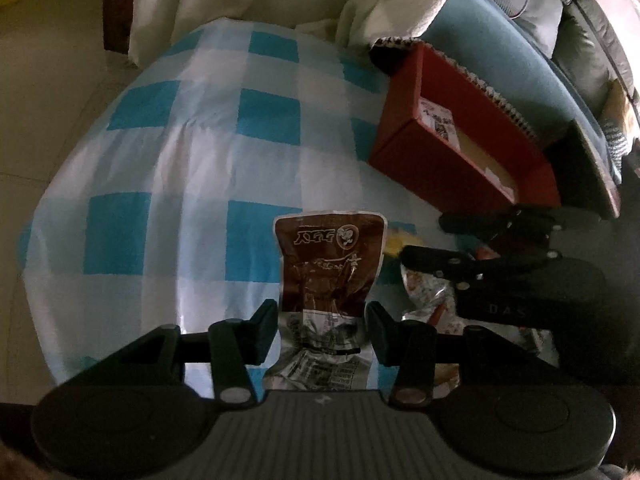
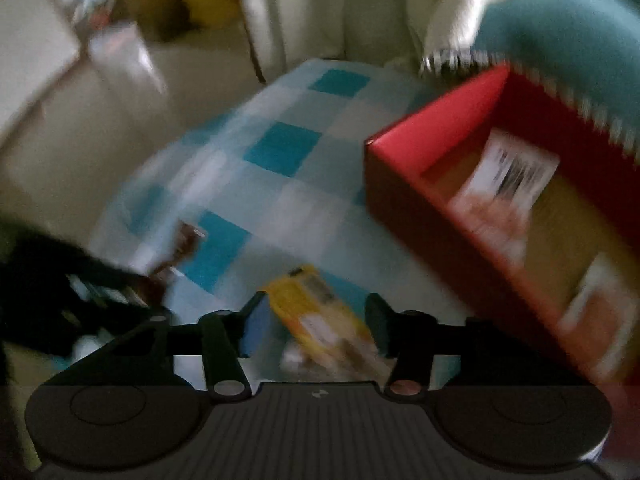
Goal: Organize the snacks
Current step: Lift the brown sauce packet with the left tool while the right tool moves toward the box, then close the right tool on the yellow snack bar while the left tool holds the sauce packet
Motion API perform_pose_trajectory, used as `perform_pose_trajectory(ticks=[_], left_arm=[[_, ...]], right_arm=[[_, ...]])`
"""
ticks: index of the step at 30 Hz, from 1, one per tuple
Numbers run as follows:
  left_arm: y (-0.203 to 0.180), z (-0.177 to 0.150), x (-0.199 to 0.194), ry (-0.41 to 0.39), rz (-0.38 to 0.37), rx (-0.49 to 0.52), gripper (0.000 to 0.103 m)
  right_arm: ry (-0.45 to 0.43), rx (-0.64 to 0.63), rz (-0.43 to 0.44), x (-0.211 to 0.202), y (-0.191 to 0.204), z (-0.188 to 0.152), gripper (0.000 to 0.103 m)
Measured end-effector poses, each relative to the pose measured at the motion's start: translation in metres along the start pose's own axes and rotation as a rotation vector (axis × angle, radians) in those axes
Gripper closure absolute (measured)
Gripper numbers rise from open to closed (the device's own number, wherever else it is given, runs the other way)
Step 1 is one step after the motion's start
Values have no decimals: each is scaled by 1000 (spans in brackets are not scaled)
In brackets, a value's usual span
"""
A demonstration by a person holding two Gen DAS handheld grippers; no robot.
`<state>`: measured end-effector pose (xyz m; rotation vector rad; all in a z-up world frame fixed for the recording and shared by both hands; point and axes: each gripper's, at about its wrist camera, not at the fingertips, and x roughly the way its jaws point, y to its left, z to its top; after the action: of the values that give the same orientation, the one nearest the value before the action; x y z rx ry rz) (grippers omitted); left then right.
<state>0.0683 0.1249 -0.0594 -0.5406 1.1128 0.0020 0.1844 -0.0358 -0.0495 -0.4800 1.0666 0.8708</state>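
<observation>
Your left gripper (image 1: 322, 326) squeezes the brown packet (image 1: 329, 264). Your right gripper (image 2: 316, 326) is open over the yellow packet (image 2: 316, 312), by the red box (image 2: 496, 200).

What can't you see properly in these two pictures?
- Left wrist view: the brown snack packet's bottom end is hidden behind the left gripper.
- Left wrist view: the snacks under the right gripper are mostly covered by it.
- Right wrist view: motion blur smears the yellow packet, so its print is unreadable.
- Right wrist view: the red box is cut off at the right edge, its contents blurred.
</observation>
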Motion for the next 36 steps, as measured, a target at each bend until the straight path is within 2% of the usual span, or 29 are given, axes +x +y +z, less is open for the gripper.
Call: perform_pose_trajectory(ticks=[3, 5, 6, 10, 14, 19, 20, 22, 23, 26, 31, 34, 36], left_arm=[[1, 0, 2, 7, 6, -2, 62], [0, 0, 3, 13, 4, -1, 62], [-1, 1, 4, 17, 4, 0, 62], [-4, 2, 8, 35, -3, 8, 62], [-5, 2, 13, 53, 7, 9, 62], [-6, 4, 12, 47, 2, 11, 62], [-6, 3, 12, 46, 2, 14, 62], [-6, 2, 11, 51, -1, 17, 62], [-7, 2, 10, 52, 0, 20, 62], [-8, 2, 7, 46, 7, 40, 61], [-18, -2, 21, 83, 94, 121, 54], [-31, -4, 26, 27, 164, 198, 54], [-34, -3, 28, 7, 186, 199, 56]], right_arm=[[89, -112, -20, 13, -1, 7, 38], [119, -191, -16, 20, 3, 10, 32], [126, -210, -22, 24, 3, 13, 33], [137, -150, 43, 37, -2, 28, 37], [172, -258, 28, 36, 7, 26, 42], [210, -161, -16, 33, 9, 27, 49], [216, -144, -11, 32, 10, 27, 51], [235, -90, 31, 30, 6, 26, 61], [238, -64, 47, 29, 2, 25, 62], [224, -32, 27, 23, -2, 18, 63], [135, 134, 47, 5, -16, -1, 66], [62, 271, 74, -7, -30, -20, 66], [5, 387, 110, -15, -41, -37, 66]])
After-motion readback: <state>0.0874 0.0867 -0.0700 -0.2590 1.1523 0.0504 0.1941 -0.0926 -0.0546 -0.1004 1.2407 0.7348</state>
